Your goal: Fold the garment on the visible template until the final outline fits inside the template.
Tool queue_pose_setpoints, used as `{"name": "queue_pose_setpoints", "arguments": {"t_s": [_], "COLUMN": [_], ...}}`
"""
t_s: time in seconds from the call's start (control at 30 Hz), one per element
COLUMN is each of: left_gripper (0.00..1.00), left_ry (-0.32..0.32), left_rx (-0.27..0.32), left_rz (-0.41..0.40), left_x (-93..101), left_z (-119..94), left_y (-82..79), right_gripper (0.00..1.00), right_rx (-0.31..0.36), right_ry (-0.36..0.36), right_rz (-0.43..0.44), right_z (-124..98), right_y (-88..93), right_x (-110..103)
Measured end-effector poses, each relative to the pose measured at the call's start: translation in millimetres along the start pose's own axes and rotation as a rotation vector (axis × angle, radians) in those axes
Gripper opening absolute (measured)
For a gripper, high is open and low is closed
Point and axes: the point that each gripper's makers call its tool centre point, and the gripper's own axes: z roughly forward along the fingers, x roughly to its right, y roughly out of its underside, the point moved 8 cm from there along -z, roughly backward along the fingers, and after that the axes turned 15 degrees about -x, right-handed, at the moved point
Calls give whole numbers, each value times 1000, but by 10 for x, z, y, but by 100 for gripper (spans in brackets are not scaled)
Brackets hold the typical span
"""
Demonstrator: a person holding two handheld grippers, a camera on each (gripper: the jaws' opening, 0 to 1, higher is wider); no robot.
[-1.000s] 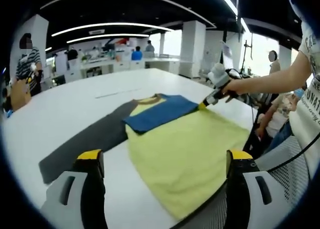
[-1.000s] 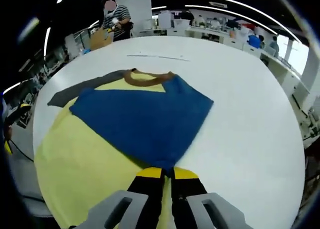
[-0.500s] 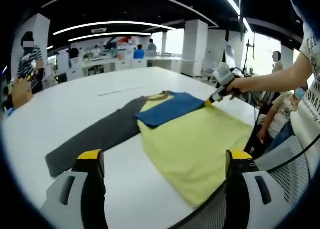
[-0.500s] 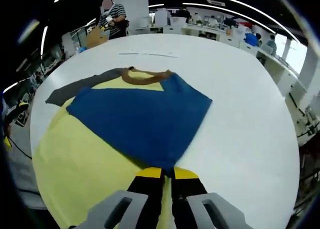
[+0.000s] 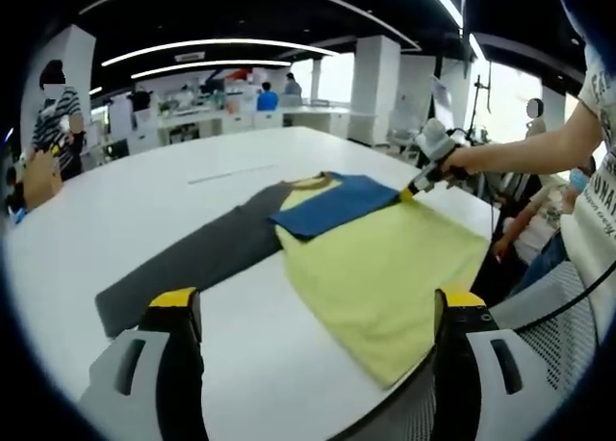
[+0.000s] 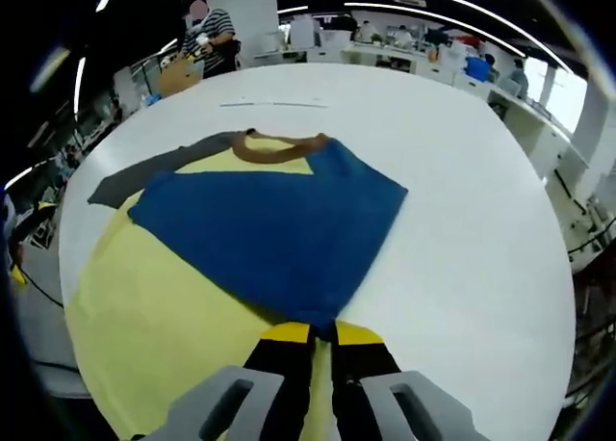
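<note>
A yellow shirt (image 5: pixel 385 268) lies on the white table (image 5: pixel 144 200), its grey sleeve (image 5: pixel 192 263) stretched out flat to the left. Its blue sleeve (image 6: pixel 279 234) is folded over the yellow body (image 6: pixel 144 316), below the brown collar (image 6: pixel 269 150). My right gripper (image 6: pixel 321 331) is shut on the blue sleeve's cuff; in the left gripper view the right gripper (image 5: pixel 412 189) pinches that cuff at the shirt's far right edge. My left gripper (image 5: pixel 313 306) is open, held back from the shirt's near hem, nothing between its jaws.
A person's arm (image 5: pixel 525 152) reaches in from the right, with a mesh chair (image 5: pixel 568 316) below it. A thin line (image 6: pixel 269 104) is marked on the table beyond the collar. A person in stripes (image 6: pixel 207 37) stands past the table's far edge.
The left gripper view has shifted, so the shirt sits farther away and more of the grey sleeve shows. The right gripper keeps its hold on the blue cuff, almost still.
</note>
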Motion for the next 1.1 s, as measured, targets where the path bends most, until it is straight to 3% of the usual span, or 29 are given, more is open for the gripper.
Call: {"name": "queue_pose_setpoints", "arguments": {"t_s": [0.1, 0.23, 0.47, 0.67, 1.1], "left_gripper": [98, 98, 98, 98, 97], "left_ry": [-10, -15, -20, -24, -82], "left_rx": [0, 3, 3, 11, 11], "left_rz": [-5, -15, -18, -26, -67], "left_x": [-11, -29, -29, -64, -313], "left_z": [-10, -32, -32, -40, -144], "left_y": [5, 12, 0, -20, 18], "right_gripper": [10, 31, 55, 79, 99], "right_rx": [10, 51, 128, 223, 293], "right_ry": [-14, -35, -103, -130, -152], "right_rz": [-6, -16, -23, -122, -235], "right_z": [-20, -76, -167, -343, -685], "right_y": [12, 39, 59, 48, 264], "right_x": [5, 5, -21, -134, -328]}}
